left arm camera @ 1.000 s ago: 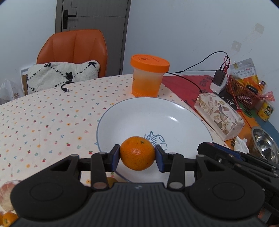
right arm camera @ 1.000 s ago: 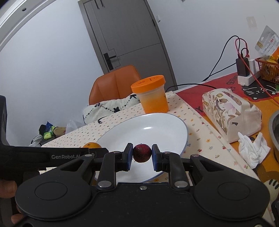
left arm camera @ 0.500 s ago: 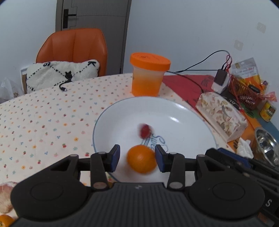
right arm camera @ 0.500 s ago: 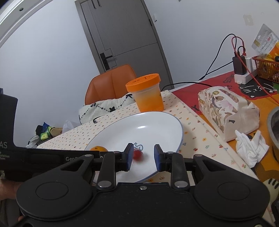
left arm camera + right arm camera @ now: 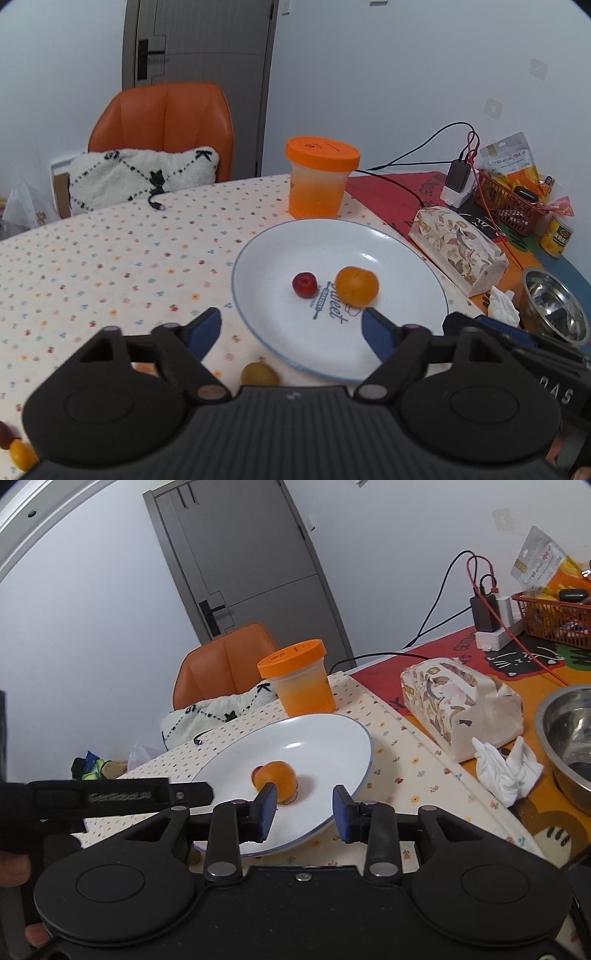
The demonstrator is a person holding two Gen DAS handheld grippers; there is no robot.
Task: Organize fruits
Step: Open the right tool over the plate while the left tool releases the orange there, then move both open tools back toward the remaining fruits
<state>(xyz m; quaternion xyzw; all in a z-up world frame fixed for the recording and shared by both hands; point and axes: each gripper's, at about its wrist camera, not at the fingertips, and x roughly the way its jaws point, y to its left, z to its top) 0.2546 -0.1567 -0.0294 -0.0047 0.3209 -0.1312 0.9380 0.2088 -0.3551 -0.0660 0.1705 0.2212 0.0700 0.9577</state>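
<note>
A white plate [image 5: 399, 254] lies on the dotted tablecloth. On it rest an orange mandarin [image 5: 357, 285] and a small red fruit [image 5: 304, 284], side by side. My left gripper [image 5: 291, 330] is open and empty, held above the plate's near-left rim. My right gripper [image 5: 303, 814] is open and empty over the near rim of the plate [image 5: 343, 734]; the mandarin [image 5: 275, 780] lies just beyond it and mostly hides the red fruit [image 5: 255, 774]. A yellowish fruit [image 5: 259, 373] lies on the cloth by the left gripper.
An orange-lidded jar [image 5: 320, 176] stands behind the plate. A tissue pack [image 5: 458, 247], crumpled tissue [image 5: 504, 766] and steel bowl [image 5: 569, 738] lie to the right. More small fruits [image 5: 16, 448] sit at the lower left. An orange chair [image 5: 162, 125] holds a cushion.
Both grippers opened and let go: the mandarin and the red fruit dropped onto the plate and rolled to its middle. Both grippers pulled back and up.
</note>
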